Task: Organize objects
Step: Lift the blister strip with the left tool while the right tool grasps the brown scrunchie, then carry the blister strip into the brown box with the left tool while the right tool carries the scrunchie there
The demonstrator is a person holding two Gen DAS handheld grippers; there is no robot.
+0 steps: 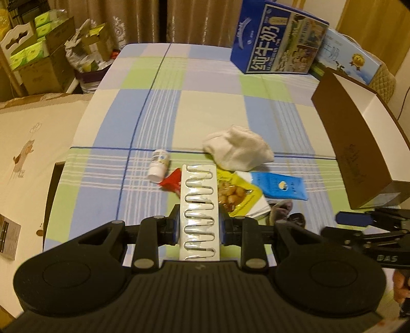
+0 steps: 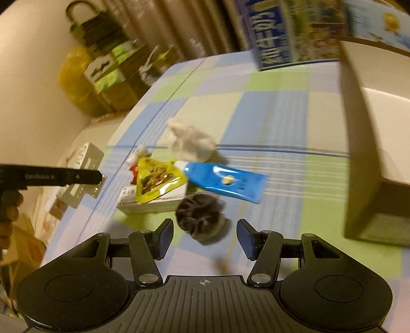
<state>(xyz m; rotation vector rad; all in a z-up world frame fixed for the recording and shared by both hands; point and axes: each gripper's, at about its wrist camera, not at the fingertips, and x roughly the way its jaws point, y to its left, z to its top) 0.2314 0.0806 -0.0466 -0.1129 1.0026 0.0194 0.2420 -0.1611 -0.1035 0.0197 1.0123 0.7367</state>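
Between my left tool's (image 1: 199, 226) pads sits the blister strip (image 1: 199, 205), gripped and lifted, while my right tool (image 2: 205, 237) hangs wide open and empty just short of the dark scrunchie (image 2: 201, 220). Little looks sorted, I judge: sock (image 1: 237, 148), bottle (image 1: 159, 165), packets and scrunchie lie beside the brown box (image 1: 356, 143), whose tall wall I must clear; bench (image 1: 210, 107) beyond is open.

Home setting, likely a bedroom or living room. Checked blue-green-cream cloth (image 1: 210, 107) covers the surface mid-frame. Patterned brown curtains (image 1: 143, 20) along the top. Stacked cardboard boxes (image 1: 38, 56) of green packs upper left. Milk cartons (image 1: 279, 43) upper right. Household clutter on the cloth: sock (image 1: 238, 148), snack packet (image 1: 235, 192), pill bottle (image 1: 159, 165).
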